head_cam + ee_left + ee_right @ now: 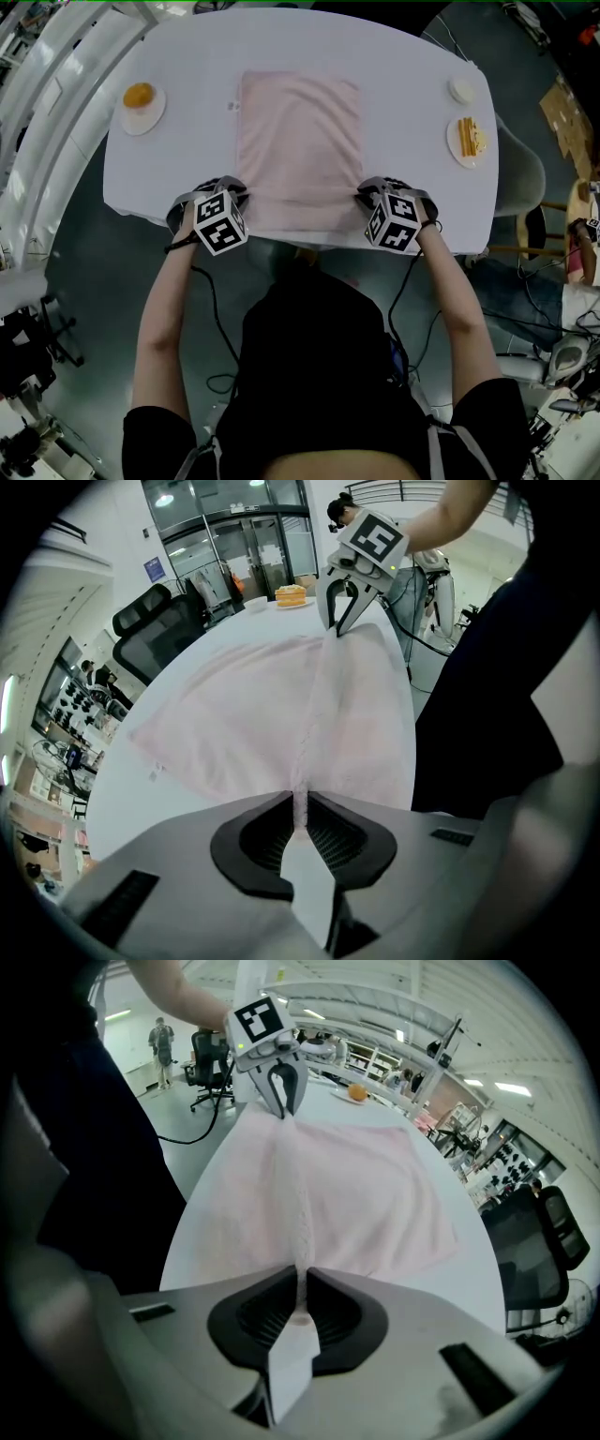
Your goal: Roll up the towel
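Two grips: left claw [300,810] and right claw [300,1299] each clenched on a near corner of the pink towel [300,131], spread mid-counter [187,159]. Soft, light, limp; likely sags between corners, so roll evenly.

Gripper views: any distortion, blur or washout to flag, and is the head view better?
Left gripper view: heavy fisheye, black corners, towel pale against the white table. Right gripper view: same bending, jaws and pinched towel edge in focus. Head view: dim but even, curved edges, towel creases readable.
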A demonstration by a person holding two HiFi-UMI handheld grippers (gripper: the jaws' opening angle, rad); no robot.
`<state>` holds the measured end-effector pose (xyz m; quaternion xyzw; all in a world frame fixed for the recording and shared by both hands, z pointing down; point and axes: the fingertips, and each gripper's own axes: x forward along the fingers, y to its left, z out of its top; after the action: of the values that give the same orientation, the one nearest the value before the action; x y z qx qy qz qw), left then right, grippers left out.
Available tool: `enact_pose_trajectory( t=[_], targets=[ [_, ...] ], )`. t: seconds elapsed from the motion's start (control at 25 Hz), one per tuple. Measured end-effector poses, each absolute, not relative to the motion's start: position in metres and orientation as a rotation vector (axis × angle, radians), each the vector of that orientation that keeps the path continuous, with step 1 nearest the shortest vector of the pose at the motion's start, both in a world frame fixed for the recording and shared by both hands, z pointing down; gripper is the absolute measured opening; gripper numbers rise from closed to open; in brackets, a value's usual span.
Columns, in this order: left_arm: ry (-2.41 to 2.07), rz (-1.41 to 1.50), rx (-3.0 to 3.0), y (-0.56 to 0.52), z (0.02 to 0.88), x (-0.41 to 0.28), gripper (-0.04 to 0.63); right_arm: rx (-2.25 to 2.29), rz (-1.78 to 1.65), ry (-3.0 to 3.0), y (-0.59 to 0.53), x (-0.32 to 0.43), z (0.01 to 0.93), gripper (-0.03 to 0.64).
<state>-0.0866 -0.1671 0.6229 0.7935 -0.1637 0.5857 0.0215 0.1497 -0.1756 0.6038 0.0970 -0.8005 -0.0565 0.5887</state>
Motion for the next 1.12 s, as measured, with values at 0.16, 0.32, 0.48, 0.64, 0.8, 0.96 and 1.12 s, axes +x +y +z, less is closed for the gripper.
enact_pose_trajectory(
  t=[0.16, 0.32, 0.48, 0.64, 0.8, 0.96, 1.12],
  targets=[
    [-0.536, 1.766, 2.45, -0.169, 0.624, -0.085, 0.048, 0.251, -0.134, -1.864, -0.182, 0.152, 0.604, 0.069],
    [-0.637, 1.666, 2.456, -0.172, 0.613, -0.091, 0.087, 0.342, -0.142, -1.87, -0.192, 0.156, 0.592, 0.161],
    [-0.75, 1.575, 2.444, -0.173, 0.595, -0.099, 0.157, 0.411, -0.164, -1.874, -0.195, 0.164, 0.573, 0.164],
    [-0.817, 1.577, 2.448, -0.168, 0.577, -0.112, 0.206, 0.464, -0.22, -1.848, -0.193, 0.174, 0.554, 0.164],
    [-0.806, 1.581, 2.48, -0.148, 0.564, -0.116, 0.206, 0.474, -0.221, -1.859, -0.174, 0.174, 0.541, 0.164],
    [-0.755, 1.59, 2.504, -0.121, 0.568, -0.112, 0.206, 0.441, -0.232, -1.853, -0.146, 0.165, 0.545, 0.164],
    [-0.694, 1.585, 2.52, -0.094, 0.577, -0.101, 0.206, 0.417, -0.226, -1.866, -0.121, 0.154, 0.548, 0.164]
  ],
)
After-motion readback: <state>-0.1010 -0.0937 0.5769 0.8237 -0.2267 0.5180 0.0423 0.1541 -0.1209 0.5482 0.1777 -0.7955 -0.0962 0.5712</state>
